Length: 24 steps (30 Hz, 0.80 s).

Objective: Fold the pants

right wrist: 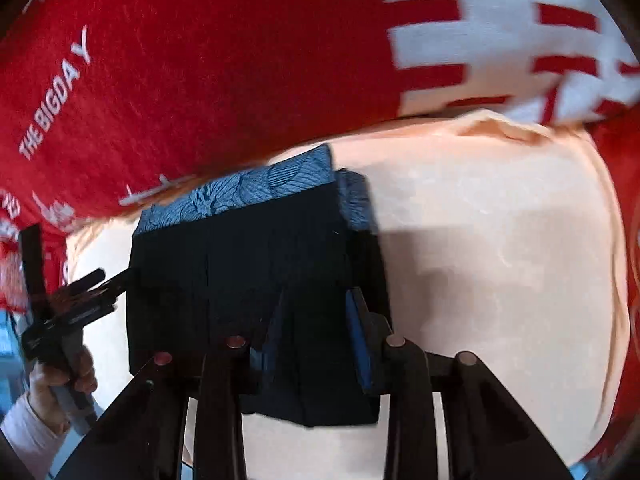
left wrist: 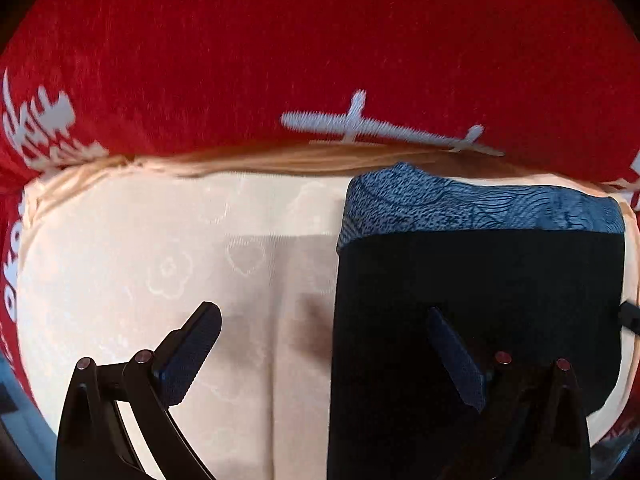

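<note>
The pants [left wrist: 476,300] are folded into a compact black block with a blue patterned waistband [left wrist: 480,208] at the far end, lying on a cream cloth [left wrist: 140,260]. In the left wrist view my left gripper [left wrist: 324,336] is open, its right finger [left wrist: 456,356] over the black fabric and its left finger [left wrist: 192,344] over the cream cloth. In the right wrist view the pants [right wrist: 248,272] sit under my right gripper [right wrist: 316,328], whose fingers [right wrist: 360,336] stand close together on the block's right part. The left gripper [right wrist: 72,300] shows at the pants' left edge.
A red cloth with white print [left wrist: 320,40] covers the surface beyond the cream cloth; it also shows in the right wrist view [right wrist: 200,60]. A hand in a white sleeve [right wrist: 48,392] holds the left gripper at lower left.
</note>
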Tool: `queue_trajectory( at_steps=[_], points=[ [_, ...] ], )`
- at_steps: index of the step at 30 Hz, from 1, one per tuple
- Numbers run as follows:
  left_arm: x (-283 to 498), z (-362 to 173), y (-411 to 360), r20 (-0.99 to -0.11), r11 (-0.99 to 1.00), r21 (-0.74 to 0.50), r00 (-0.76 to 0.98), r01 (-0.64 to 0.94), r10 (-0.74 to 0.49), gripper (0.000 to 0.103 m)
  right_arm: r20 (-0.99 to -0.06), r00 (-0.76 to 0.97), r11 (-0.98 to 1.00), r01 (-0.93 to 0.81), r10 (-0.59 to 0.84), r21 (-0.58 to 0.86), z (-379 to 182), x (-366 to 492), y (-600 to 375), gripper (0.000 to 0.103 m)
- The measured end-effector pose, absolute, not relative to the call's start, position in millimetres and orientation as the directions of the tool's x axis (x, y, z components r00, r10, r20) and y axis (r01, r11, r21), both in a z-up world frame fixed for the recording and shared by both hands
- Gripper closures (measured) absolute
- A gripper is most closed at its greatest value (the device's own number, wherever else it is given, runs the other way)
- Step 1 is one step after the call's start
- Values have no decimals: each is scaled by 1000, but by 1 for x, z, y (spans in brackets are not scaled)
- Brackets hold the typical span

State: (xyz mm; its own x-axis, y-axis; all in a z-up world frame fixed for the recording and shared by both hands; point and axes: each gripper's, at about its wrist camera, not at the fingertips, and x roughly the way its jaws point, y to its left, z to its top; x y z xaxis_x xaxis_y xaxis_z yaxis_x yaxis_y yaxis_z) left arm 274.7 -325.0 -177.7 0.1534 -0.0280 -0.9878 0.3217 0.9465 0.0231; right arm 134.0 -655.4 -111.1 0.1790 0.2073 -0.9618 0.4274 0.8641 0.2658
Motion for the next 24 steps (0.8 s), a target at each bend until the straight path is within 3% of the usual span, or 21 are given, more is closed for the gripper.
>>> queue_trajectory(
  at_steps=[4, 12, 20, 24],
  points=[
    [265, -180, -318, -985, 954, 4, 168, 301, -48, 0, -977, 105, 906, 368, 184, 210, -139, 128, -645, 69],
    [269, -174, -325, -990, 950, 17, 135, 311, -26, 0, -961, 133, 880, 385, 244, 277, -134, 116, -649, 69],
    [273, -173, -321, -993, 957, -4, 109, 289, -37, 0, -939, 138, 822, 456, 313, 341, -131, 90, -665, 58],
    [277, -169, -306, -992, 960, -88, 70, 265, -110, 0, -928, 152, 796, 478, 340, 370, -132, 81, -671, 52]
  ],
)
